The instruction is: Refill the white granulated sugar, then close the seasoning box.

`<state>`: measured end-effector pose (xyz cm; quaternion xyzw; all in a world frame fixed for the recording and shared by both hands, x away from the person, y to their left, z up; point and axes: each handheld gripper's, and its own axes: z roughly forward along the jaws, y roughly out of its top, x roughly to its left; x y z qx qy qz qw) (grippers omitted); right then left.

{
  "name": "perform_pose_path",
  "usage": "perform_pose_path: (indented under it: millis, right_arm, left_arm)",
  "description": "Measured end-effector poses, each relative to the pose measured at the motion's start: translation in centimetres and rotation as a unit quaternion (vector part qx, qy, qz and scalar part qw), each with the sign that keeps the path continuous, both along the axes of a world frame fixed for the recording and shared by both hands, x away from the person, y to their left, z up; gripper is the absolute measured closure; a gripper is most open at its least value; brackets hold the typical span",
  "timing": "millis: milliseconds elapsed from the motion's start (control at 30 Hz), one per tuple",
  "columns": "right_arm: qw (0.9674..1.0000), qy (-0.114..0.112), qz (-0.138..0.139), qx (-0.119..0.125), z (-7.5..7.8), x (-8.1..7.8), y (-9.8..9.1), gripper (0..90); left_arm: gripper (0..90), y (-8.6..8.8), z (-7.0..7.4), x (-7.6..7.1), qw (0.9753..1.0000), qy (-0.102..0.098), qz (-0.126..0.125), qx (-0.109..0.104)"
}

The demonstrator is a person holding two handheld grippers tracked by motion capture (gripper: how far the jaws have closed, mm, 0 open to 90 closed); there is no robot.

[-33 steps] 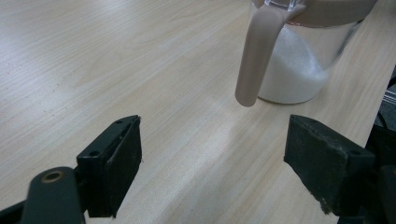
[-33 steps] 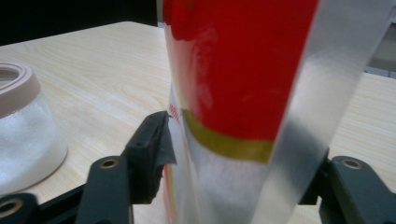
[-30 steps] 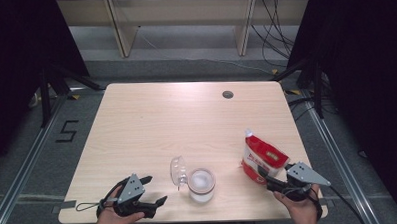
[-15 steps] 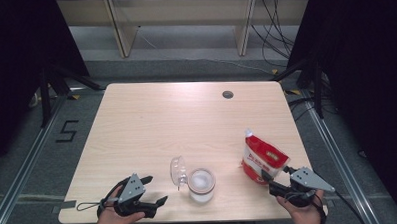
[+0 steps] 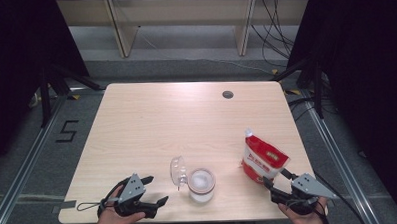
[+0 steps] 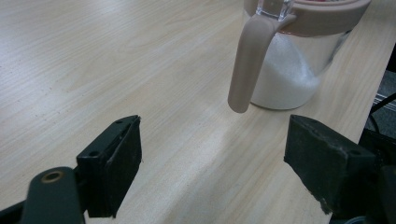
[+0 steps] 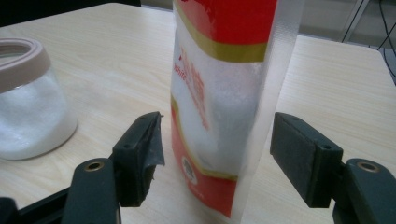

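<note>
A red and white pouch (image 5: 262,159) with a white spout stands upright near the table's right front corner. My right gripper (image 5: 274,177) is open just in front of it. In the right gripper view its jaws stand wide on either side of the pouch (image 7: 224,93) without touching it. A glass jar (image 5: 201,184) holds white powder, and its clear lid (image 5: 177,172) is flipped open to the left. My left gripper (image 5: 155,189) lies open to the left of the jar. In the left gripper view a beige strap hangs from the rim of the jar (image 6: 285,70), ahead of the empty jaws.
The light wooden table (image 5: 187,122) has a round cable hole (image 5: 228,94) at the back right. The jar (image 7: 28,102) stands a short way left of the pouch. Both hands rest at the table's near edge. Metal rails run along the floor on both sides.
My right gripper has drawn back a little from the pouch toward the near edge. The left gripper, jar and pouch have stayed put.
</note>
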<state>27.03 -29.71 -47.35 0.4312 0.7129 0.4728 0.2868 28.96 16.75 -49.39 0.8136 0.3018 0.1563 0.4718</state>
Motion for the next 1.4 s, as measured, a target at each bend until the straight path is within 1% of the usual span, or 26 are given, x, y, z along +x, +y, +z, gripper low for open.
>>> perform_pose_path:
  millis: [33, 67, 167, 233, 267, 300, 333, 367, 400, 500, 667, 767, 833, 867, 900, 933, 1033, 1067, 1100, 1133, 1200, 1267, 1300, 1333, 1367, 1400]
  right_arm:
    - [1.0000, 0.001, -0.001, -0.001, 0.0, -0.2, -0.1, 34.5]
    - [1.0000, -0.004, -0.002, -0.006, 0.0, -0.3, -0.1, 34.4]
    - [1.0000, 0.002, -0.003, -0.008, -0.1, -0.5, -0.2, 33.9]
    - [1.0000, 0.010, 0.000, 0.000, -0.2, -0.7, 0.0, 33.9]
    - [0.9999, 0.005, -0.006, -0.009, -0.2, -0.8, -0.1, 33.7]
    - [0.9999, 0.002, -0.005, -0.013, -0.2, -0.8, -0.2, 33.4]
    - [0.9999, 0.009, -0.005, -0.006, -0.2, -1.0, 0.0, 33.4]
    - [0.9999, 0.007, -0.006, -0.013, -0.2, -1.0, -0.1, 33.4]
    - [0.9998, 0.013, -0.004, -0.012, -0.2, -1.2, 0.0, 33.4]
    - [0.9998, 0.006, -0.006, -0.018, -0.3, -1.2, 0.0, 33.4]
    - [0.9998, 0.008, -0.004, -0.020, -0.3, -1.2, 0.0, 33.3]
    - [0.9997, 0.015, -0.001, -0.021, -0.3, -1.2, 0.1, 33.3]
    - [0.9997, 0.015, -0.004, -0.021, -0.4, -1.2, 0.0, 33.3]
    - [0.9996, 0.014, -0.006, -0.024, -0.4, -1.1, 0.0, 33.3]
    - [0.9996, 0.022, -0.009, -0.016, -0.4, -1.2, 0.0, 33.2]
    - [0.9996, 0.014, -0.005, -0.023, -0.4, -1.1, -0.1, 33.2]
    - [0.9996, 0.015, -0.005, -0.024, -0.3, -1.1, 0.1, 33.2]
    - [0.9996, 0.017, -0.007, -0.023, -0.3, -1.2, 0.2, 33.2]
    - [0.9996, 0.018, -0.005, -0.022, -0.3, -1.1, 0.2, 33.2]
    - [0.9996, 0.017, -0.006, -0.023, -0.3, -1.1, 0.2, 33.2]
    - [0.9997, 0.014, -0.005, -0.020, -0.3, -1.1, 0.1, 33.1]
    - [0.9997, 0.011, -0.004, -0.019, -0.3, -1.1, 0.2, 33.1]
    - [0.9997, 0.013, -0.004, -0.020, -0.3, -1.2, 0.2, 33.1]
    - [0.9997, 0.012, -0.003, -0.019, -0.3, -1.2, 0.2, 33.1]
    - [0.9998, 0.011, -0.003, -0.017, -0.3, -1.1, 0.2, 33.0]
    - [0.9998, 0.012, -0.002, -0.019, -0.3, -1.1, 0.2, 33.0]
  left_arm:
    - [18.7, 0.0, 0.0, 0.0, 1.0000, 0.002, 0.001, -0.001]
    - [18.7, -0.1, 0.0, -0.1, 1.0000, 0.002, 0.002, -0.005]
    - [18.6, -0.1, 0.1, -0.2, 1.0000, 0.002, 0.006, -0.004]
    - [18.7, 0.0, 0.1, -0.2, 1.0000, 0.002, 0.005, -0.003]
    - [18.7, 0.1, 0.2, -0.2, 1.0000, -0.002, 0.004, 0.003]
    - [18.6, 0.0, 0.1, -0.2, 1.0000, 0.002, 0.005, -0.004]
    - [18.6, 0.0, 0.1, -0.2, 1.0000, 0.002, 0.003, -0.005]
    - [18.7, -0.1, 0.1, -0.3, 1.0000, 0.002, 0.004, -0.008]
    - [18.6, 0.0, 0.2, -0.2, 1.0000, -0.001, 0.000, -0.001]
    - [18.6, -0.1, 0.2, -0.2, 1.0000, 0.002, 0.000, -0.007]
    - [18.6, -0.1, 0.4, -0.2, 0.9999, -0.001, 0.000, -0.010]
    - [18.6, -0.2, 0.6, -0.2, 0.9999, 0.002, 0.001, -0.014]
    - [18.8, -0.3, 0.8, -0.2, 0.9999, 0.001, 0.000, -0.011]
    - [19.2, -0.2, 0.8, -0.2, 0.9999, -0.001, -0.002, -0.012]
    - [19.7, -0.2, 0.8, -0.2, 0.9999, -0.007, -0.006, -0.010]
    - [20.2, -0.3, 0.9, -0.4, 0.9999, 0.003, 0.003, -0.015]
    - [23.4, -0.1, 1.2, -0.4, 0.9999, -0.002, -0.002, -0.016]
    - [24.8, -0.1, 1.2, -0.4, 0.9998, 0.001, 0.002, -0.021]
    - [28.0, -0.1, 1.3, -0.3, 0.9997, -0.007, -0.009, -0.020]
    - [31.2, 0.0, 1.4, -0.4, 0.9998, 0.001, -0.006, -0.017]
    - [44.2, -0.1, 1.7, -0.5, 0.9998, 0.006, -0.014, -0.011]
    - [50.6, -0.4, 2.2, -0.8, 0.9998, -0.005, -0.015, -0.009]
    - [57.4, -0.5, 2.5, -0.9, 0.9997, -0.010, -0.019, -0.010]
    - [62.0, -0.5, 2.7, -1.0, 0.9996, -0.017, -0.021, -0.007]
    - [66.6, -0.6, 2.9, -1.1, 0.9995, -0.020, -0.020, -0.010]
    - [70.4, -0.7, 3.1, -1.2, 0.9995, -0.023, -0.018, -0.009]
